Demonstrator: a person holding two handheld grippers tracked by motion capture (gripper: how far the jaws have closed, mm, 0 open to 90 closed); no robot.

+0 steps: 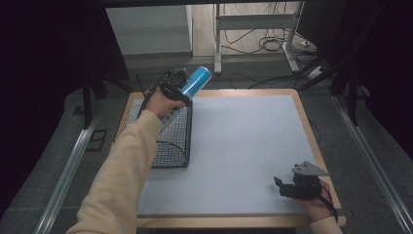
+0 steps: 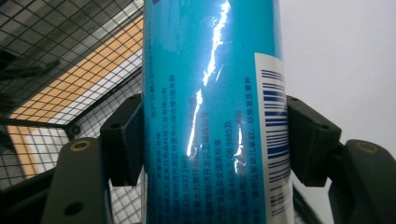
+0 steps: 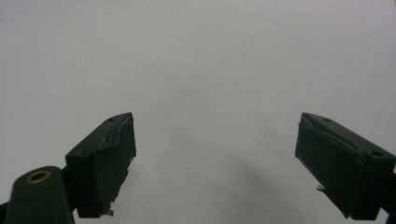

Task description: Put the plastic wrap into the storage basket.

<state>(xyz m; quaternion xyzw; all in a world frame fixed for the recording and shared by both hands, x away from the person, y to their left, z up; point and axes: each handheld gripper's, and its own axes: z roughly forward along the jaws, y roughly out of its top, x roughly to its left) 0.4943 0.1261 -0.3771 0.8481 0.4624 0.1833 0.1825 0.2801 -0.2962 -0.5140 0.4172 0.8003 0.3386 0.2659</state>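
Left claw (image 1: 186, 84) pinches the blue can (image 1: 196, 82) mid-body, long axis tilted toward the desk's far edge, apparently just above the wire basket (image 1: 171, 141) at the far-left corner; right claw (image 3: 215, 163) idles spread near-right.

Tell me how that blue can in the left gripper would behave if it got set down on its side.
The blue can is a smooth cylinder, so it would probably roll. Its glossy wrap looks slippery, though the left gripper clamps it squarely. It seems rigid, showing no dent.
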